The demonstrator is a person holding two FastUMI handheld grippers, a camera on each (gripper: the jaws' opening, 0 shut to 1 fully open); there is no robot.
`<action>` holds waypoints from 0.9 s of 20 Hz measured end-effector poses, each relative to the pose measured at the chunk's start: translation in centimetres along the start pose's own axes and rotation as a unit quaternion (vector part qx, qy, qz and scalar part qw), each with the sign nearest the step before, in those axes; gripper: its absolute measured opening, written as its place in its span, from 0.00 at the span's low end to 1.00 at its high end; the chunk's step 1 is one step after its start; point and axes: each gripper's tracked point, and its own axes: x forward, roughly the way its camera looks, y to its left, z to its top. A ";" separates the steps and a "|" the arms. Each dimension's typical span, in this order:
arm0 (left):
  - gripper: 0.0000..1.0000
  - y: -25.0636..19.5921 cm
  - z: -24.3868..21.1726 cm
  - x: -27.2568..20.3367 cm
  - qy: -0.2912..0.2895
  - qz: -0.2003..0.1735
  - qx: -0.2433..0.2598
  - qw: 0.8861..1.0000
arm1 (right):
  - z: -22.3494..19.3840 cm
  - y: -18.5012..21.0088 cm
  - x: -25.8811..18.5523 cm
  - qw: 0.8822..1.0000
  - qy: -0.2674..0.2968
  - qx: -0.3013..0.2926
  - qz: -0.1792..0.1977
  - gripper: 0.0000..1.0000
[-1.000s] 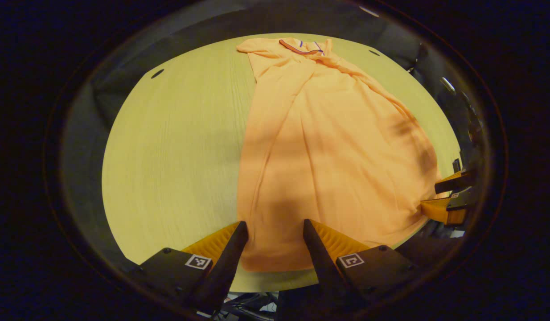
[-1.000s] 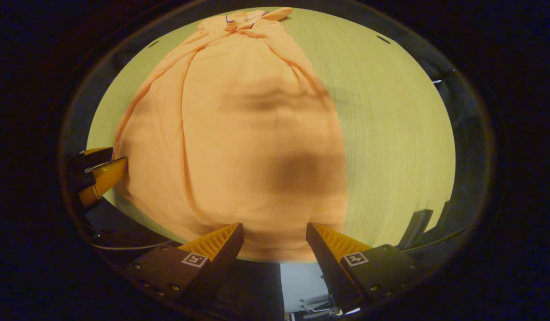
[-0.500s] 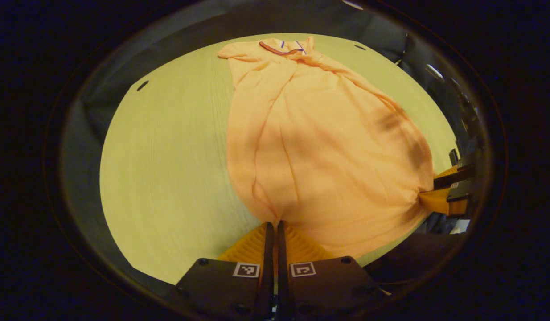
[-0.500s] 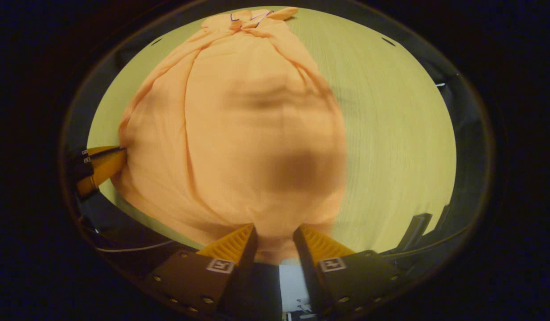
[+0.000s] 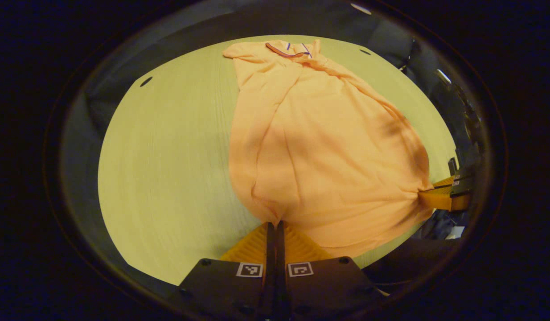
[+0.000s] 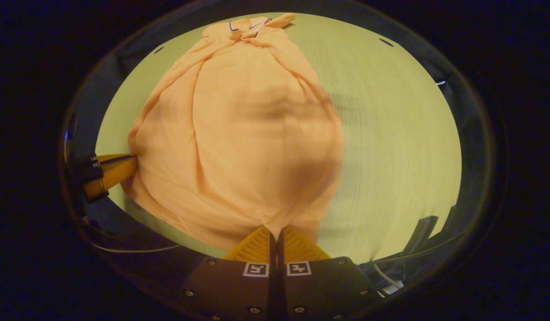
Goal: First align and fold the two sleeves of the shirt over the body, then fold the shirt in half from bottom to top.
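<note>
Before you, the shirt (image 5: 328, 147) is thin, soft cloth with a matt face, creased into long folds and edged at the collar (image 5: 281, 50) with a darker woven trim. The counter (image 5: 168, 160) beneath it shows pale wood with fine straight grain and a smooth, low-sheen finish. Your left tongs (image 5: 275, 224) carry ribbed, matt plastic faces.
</note>
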 end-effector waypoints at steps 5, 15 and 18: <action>0.06 1.1 3.8 -1.5 -0.041 0.002 -0.033 0.999 | 4.0 0.5 -1.7 0.999 -0.040 0.009 0.012 0.00; 0.06 4.4 16.3 -2.0 -0.112 0.007 -0.042 0.993 | 18.8 -1.3 -6.0 0.989 -0.143 0.010 0.020 0.00; 0.07 5.4 21.7 -1.7 -0.137 0.007 -0.037 0.990 | 24.1 -2.3 -7.8 0.984 -0.177 0.009 0.018 0.00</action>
